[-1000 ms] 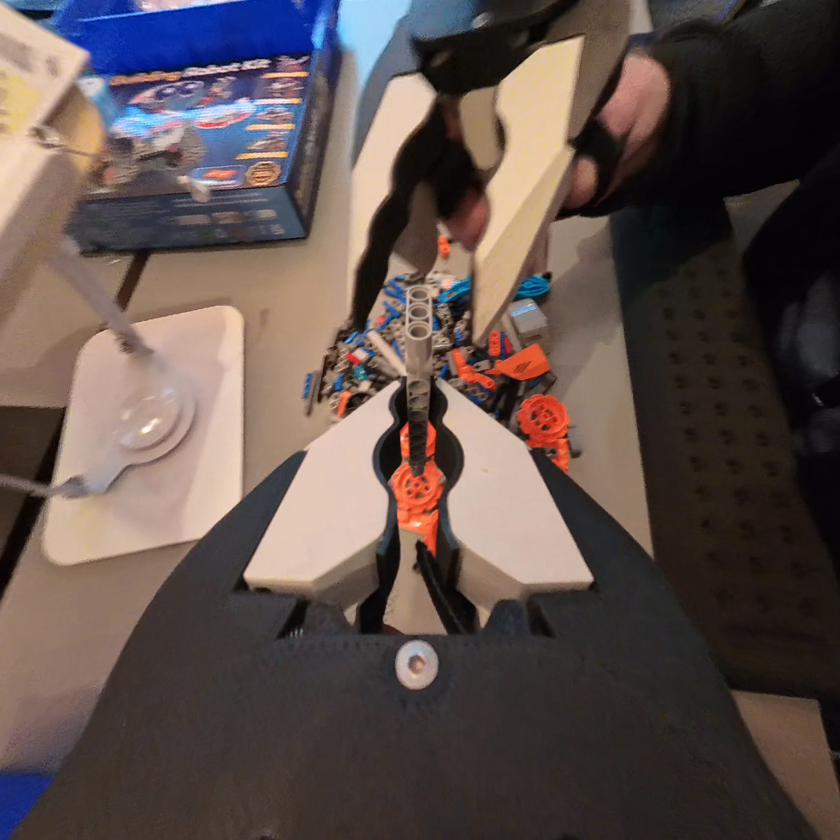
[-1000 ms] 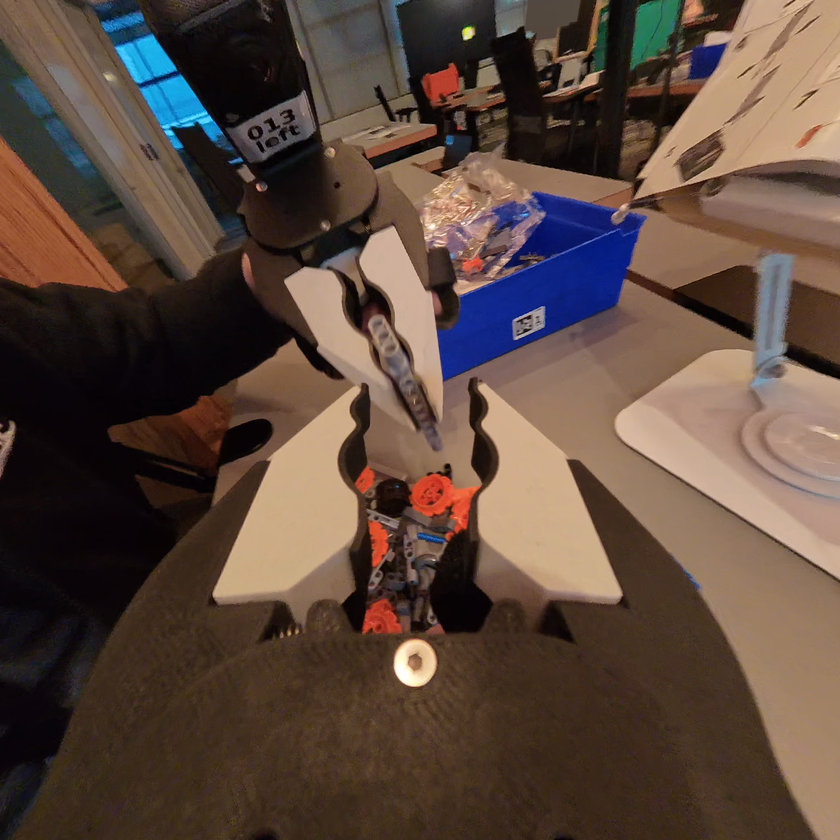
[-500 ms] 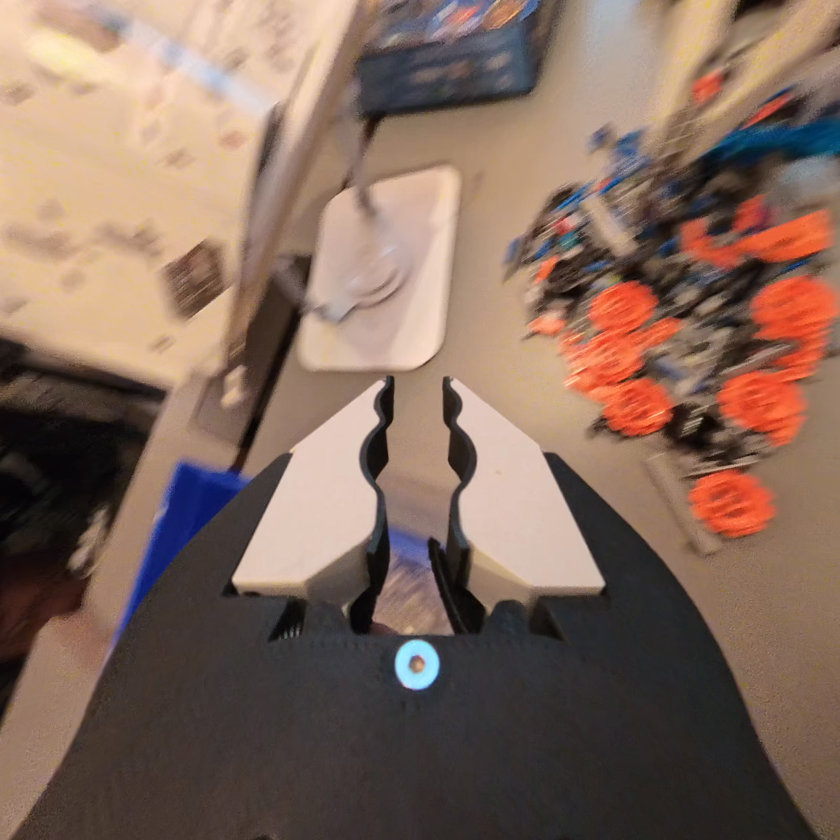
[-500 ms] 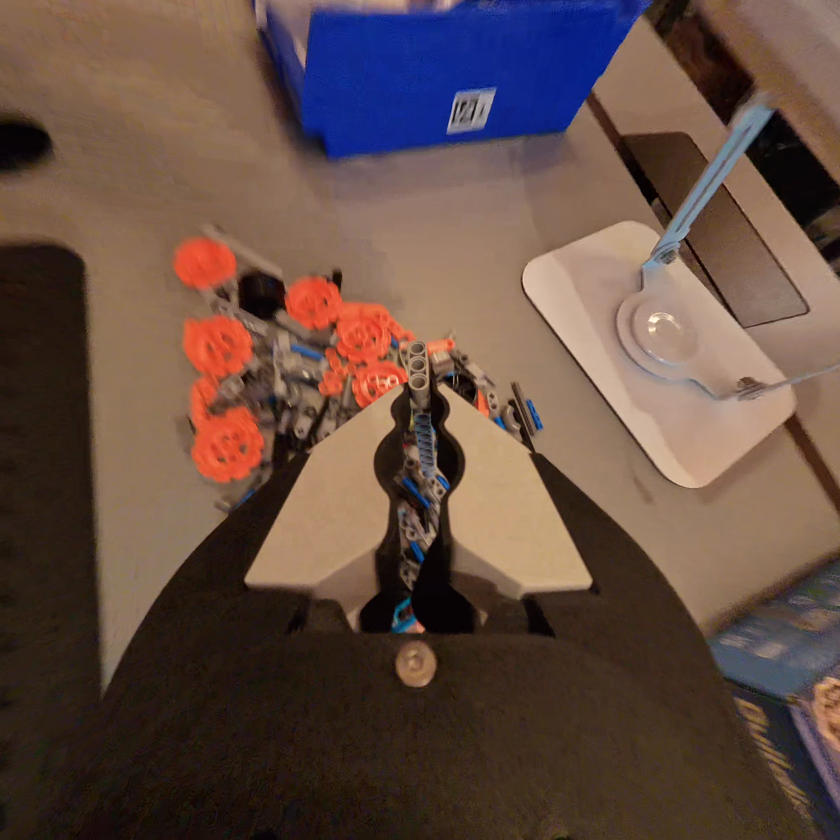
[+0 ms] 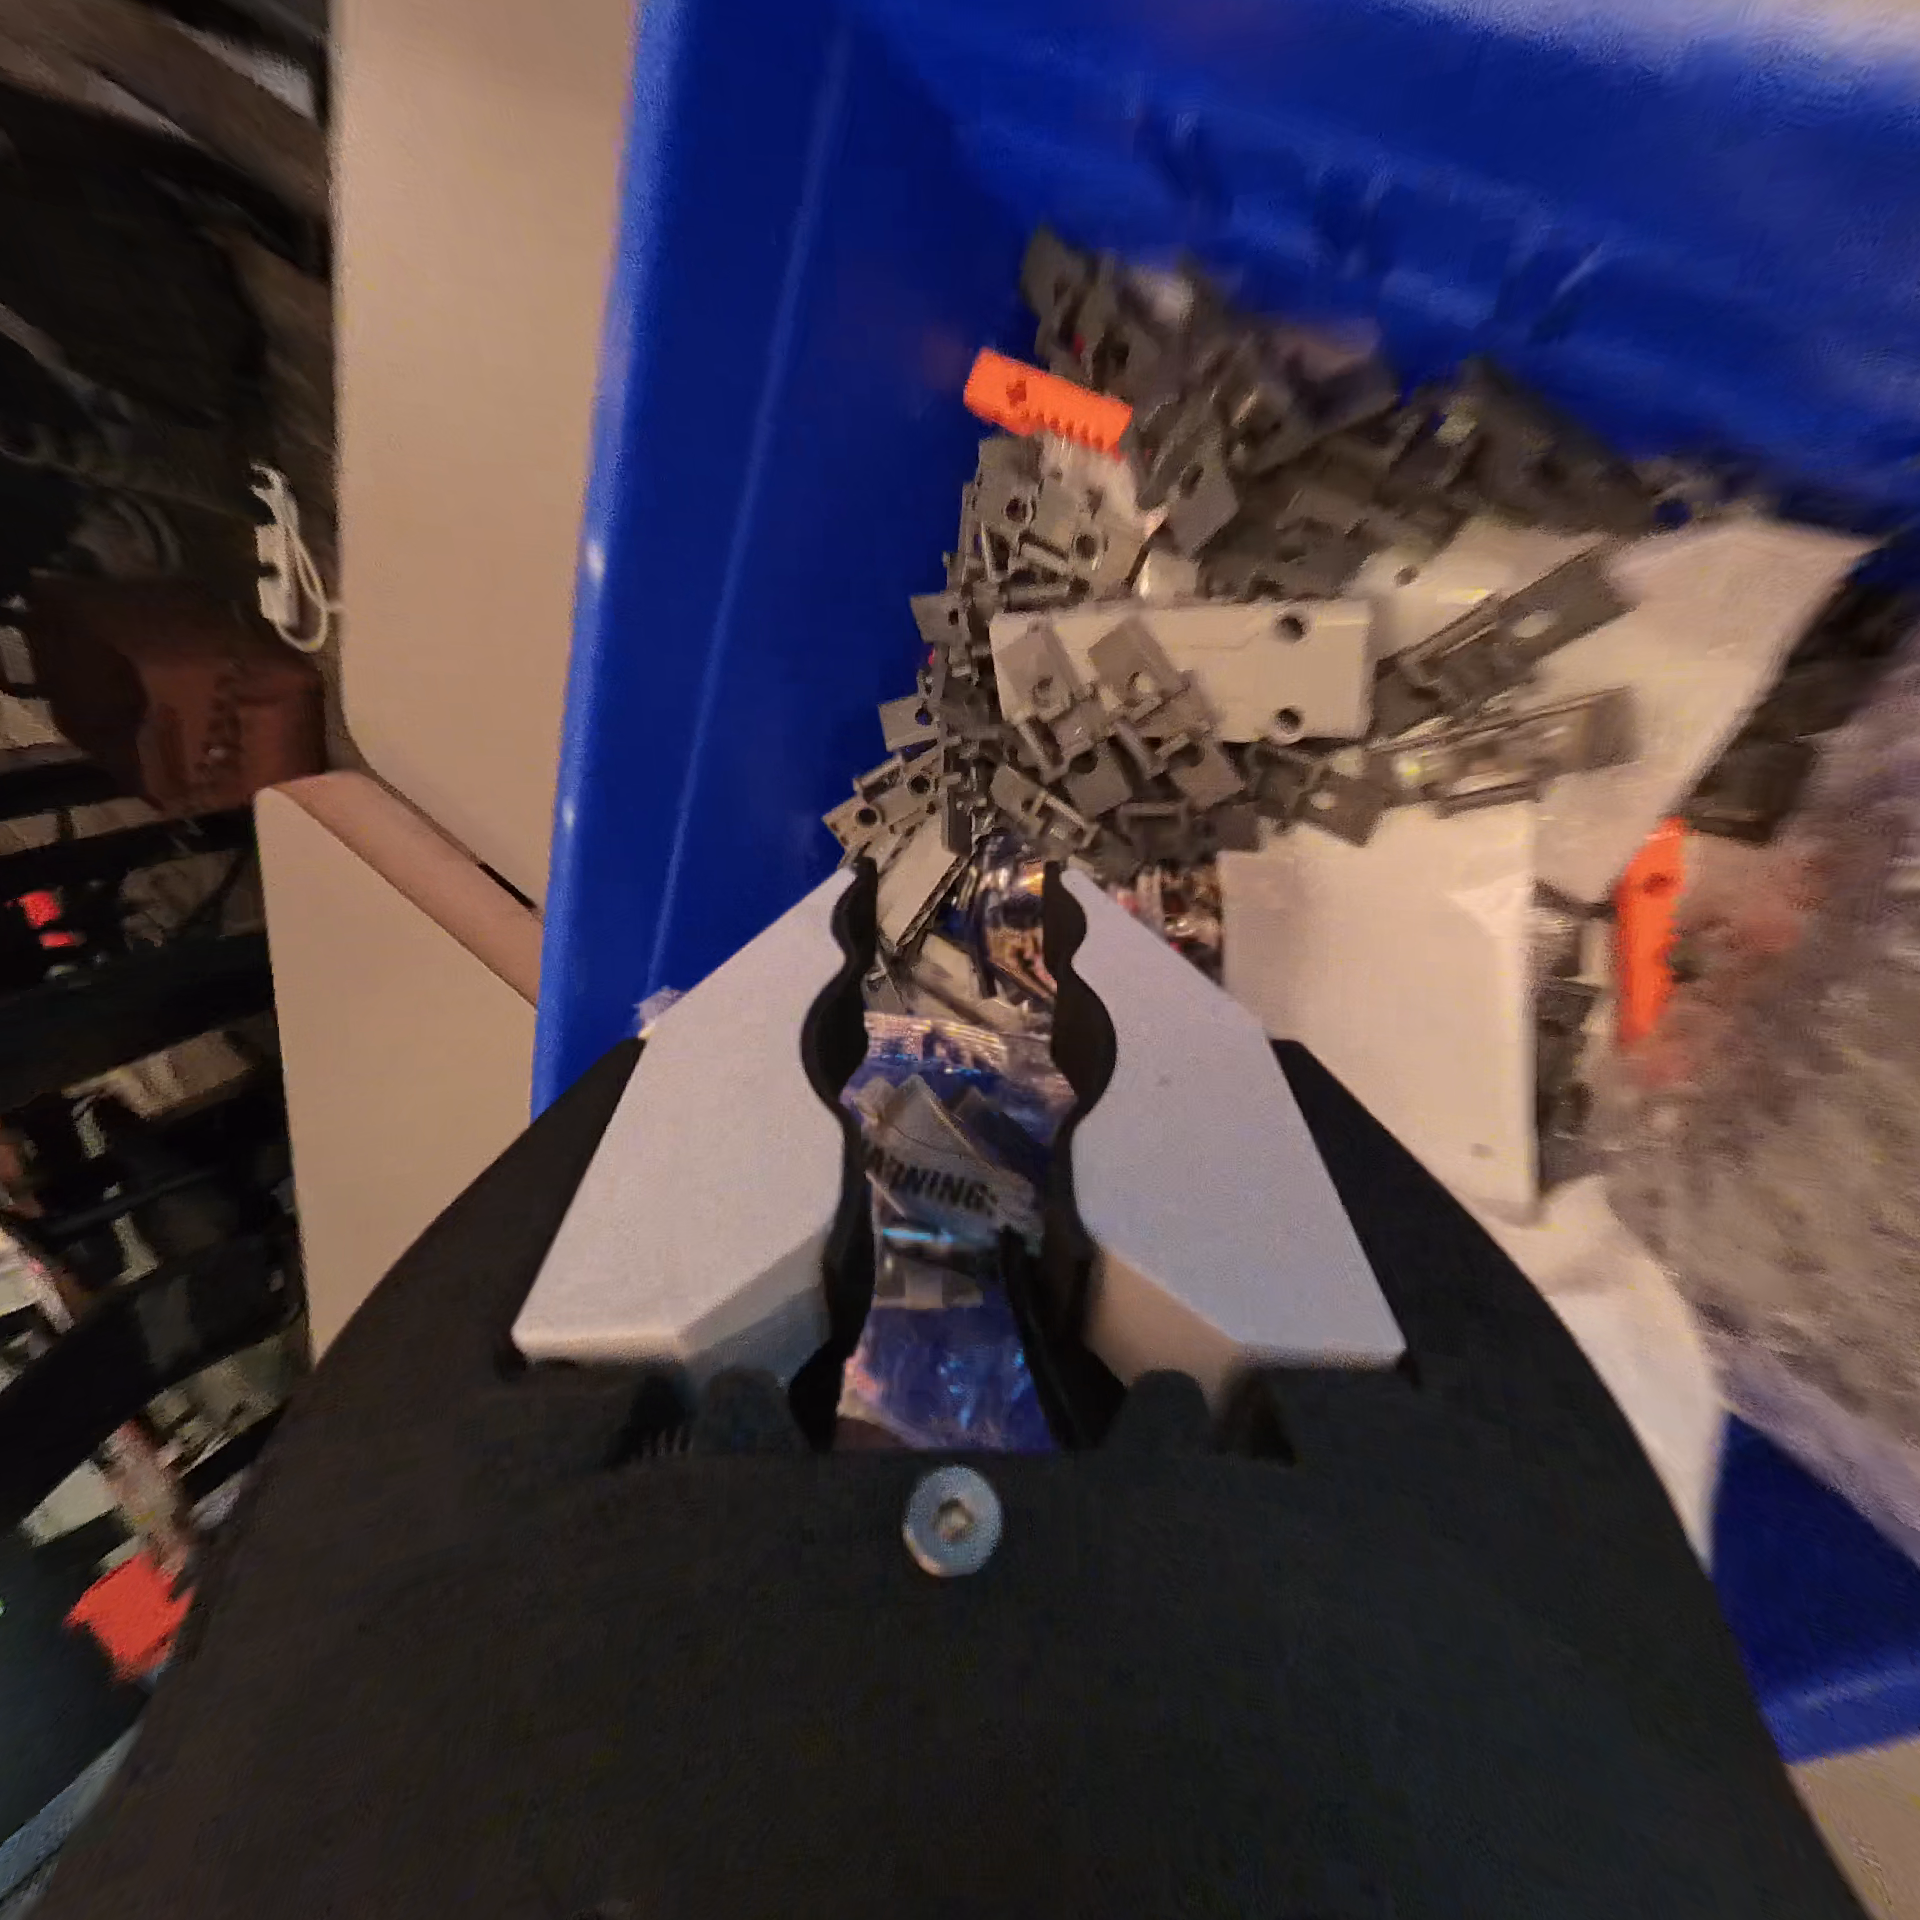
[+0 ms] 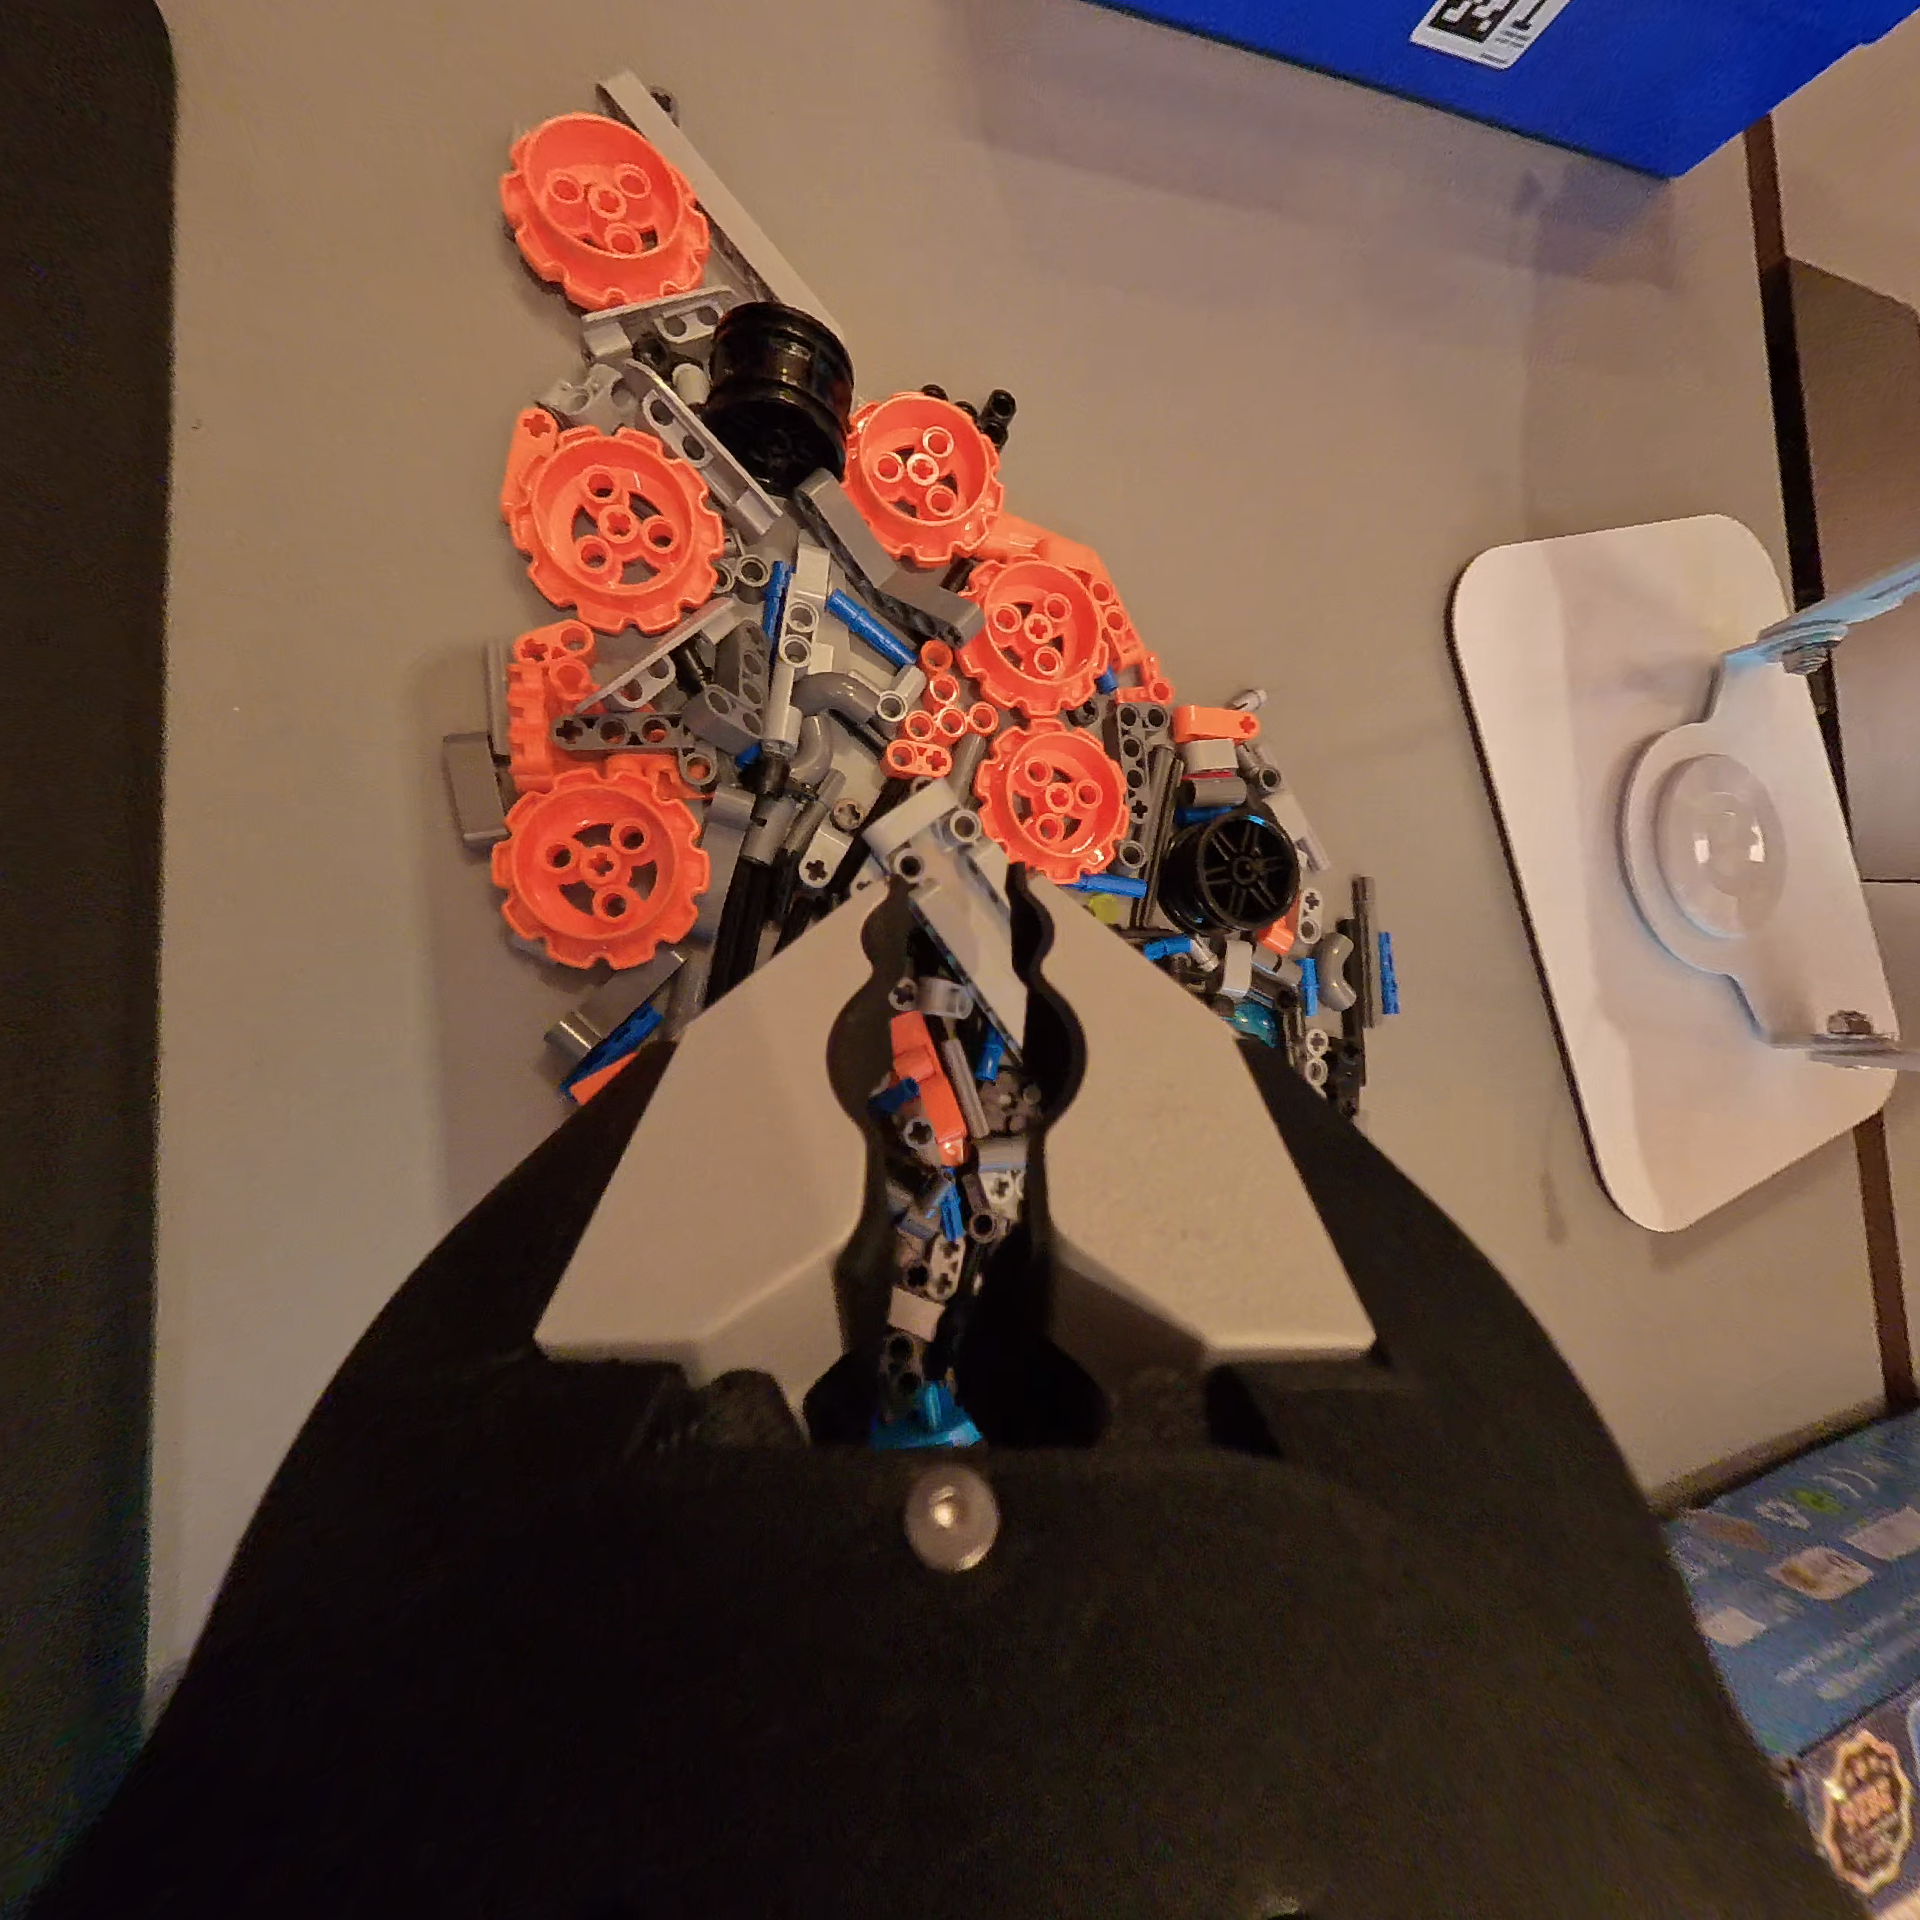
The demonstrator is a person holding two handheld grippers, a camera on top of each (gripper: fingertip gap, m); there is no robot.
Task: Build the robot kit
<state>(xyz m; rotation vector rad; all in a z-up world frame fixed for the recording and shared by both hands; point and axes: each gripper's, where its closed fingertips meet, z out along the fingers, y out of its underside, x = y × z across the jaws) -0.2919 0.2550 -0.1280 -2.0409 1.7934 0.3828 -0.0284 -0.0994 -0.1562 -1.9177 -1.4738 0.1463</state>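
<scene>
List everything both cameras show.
orange wheels: six, orange, in the pile
black wheels: two, black, in the pile
loose parts pile: one, mixed grey, blue and orange, on the table
grey beam: one, grey, between the right fingertips
blue bin: one, blue, holding bagged grey parts
white stand base: one, white, right of the pile
printed box: one, blue, lower right
left gripper: open, over the bin
right gripper: over the pile, grip unclear

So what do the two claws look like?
Both look alike: the left claw and the right claw each have a rough black body, one silver screw in the middle, and two pale grey wedge-shaped fingers with wavy black inner edges.
</scene>
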